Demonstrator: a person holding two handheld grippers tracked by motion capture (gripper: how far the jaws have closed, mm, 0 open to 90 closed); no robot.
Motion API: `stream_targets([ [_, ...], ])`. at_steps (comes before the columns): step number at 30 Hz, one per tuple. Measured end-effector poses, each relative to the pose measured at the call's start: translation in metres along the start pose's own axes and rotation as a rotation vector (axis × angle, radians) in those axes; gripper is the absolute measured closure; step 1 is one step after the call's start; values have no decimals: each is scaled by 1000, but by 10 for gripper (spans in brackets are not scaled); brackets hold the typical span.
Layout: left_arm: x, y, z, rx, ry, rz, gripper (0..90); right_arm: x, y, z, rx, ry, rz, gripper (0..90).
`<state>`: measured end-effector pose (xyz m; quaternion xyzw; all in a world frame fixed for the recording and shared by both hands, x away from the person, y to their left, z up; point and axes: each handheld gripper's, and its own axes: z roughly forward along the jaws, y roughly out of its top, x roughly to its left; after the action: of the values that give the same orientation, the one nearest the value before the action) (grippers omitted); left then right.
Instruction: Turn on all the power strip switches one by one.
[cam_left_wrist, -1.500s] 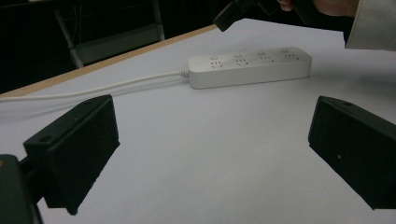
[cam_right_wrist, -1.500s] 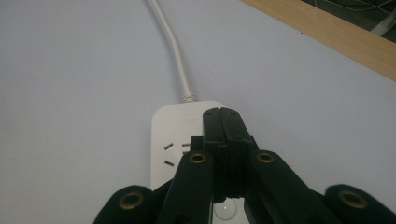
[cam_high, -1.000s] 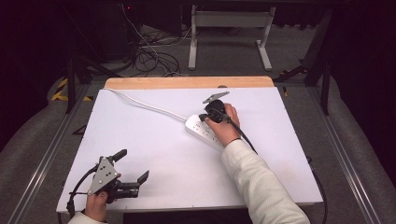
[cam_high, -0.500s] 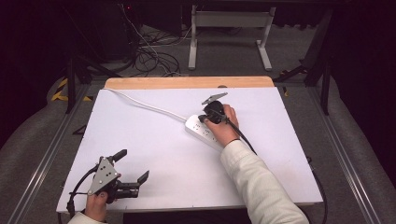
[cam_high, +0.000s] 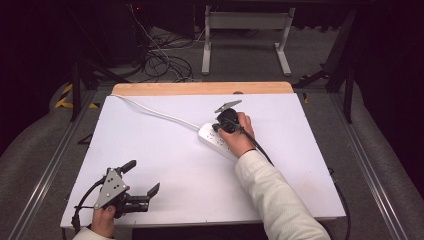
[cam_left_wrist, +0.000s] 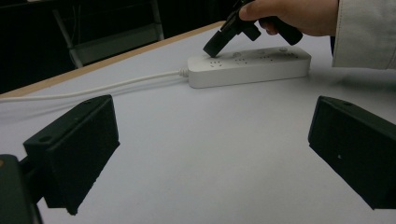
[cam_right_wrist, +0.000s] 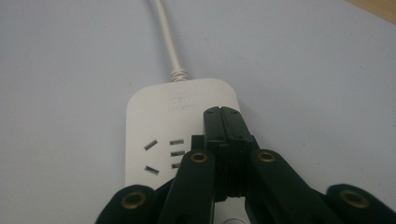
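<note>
A white power strip (cam_high: 211, 136) lies near the middle of the white table (cam_high: 165, 150), and its white cable (cam_high: 155, 113) runs off to the far left corner. My right gripper (cam_high: 218, 129) is shut with nothing between its jaws. Its tip points down onto the cable end of the power strip (cam_right_wrist: 159, 116), beside a set of socket slots (cam_right_wrist: 161, 151). From the left gripper view the right gripper (cam_left_wrist: 212, 49) seems to touch the power strip (cam_left_wrist: 247, 67). My left gripper (cam_high: 144, 176) is open and empty at the table's front left corner.
A wooden strip (cam_high: 200, 88) edges the table's far side. Beyond it stand a metal frame (cam_high: 245, 35) and tangled cables (cam_high: 160, 60) on the floor. A black cable (cam_high: 260, 150) trails from the right gripper along the white sleeve.
</note>
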<state>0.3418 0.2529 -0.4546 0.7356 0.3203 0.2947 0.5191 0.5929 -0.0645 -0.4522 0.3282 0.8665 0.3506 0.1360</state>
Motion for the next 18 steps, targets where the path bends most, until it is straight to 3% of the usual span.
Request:
stream_targets([
  [8, 2, 0, 0, 5, -1, -6, 21, -1, -2, 1, -5, 4, 10, 900],
  [13, 1, 0, 1, 5, -5, -6, 21, 3, -2, 2, -3, -20, -2, 900],
  [16, 0, 0, 0, 7, -6, -8, 21, 0, 0, 0, -13, -10, -11, 900],
  [17, 0, 0, 0, 8, -7, -7, 21, 1, 0, -5, -16, -41, -27, 900],
  [18, 1, 0, 0, 5, -6, -9, 21, 2, 1, -9, -39, -42, -31, 900],
])
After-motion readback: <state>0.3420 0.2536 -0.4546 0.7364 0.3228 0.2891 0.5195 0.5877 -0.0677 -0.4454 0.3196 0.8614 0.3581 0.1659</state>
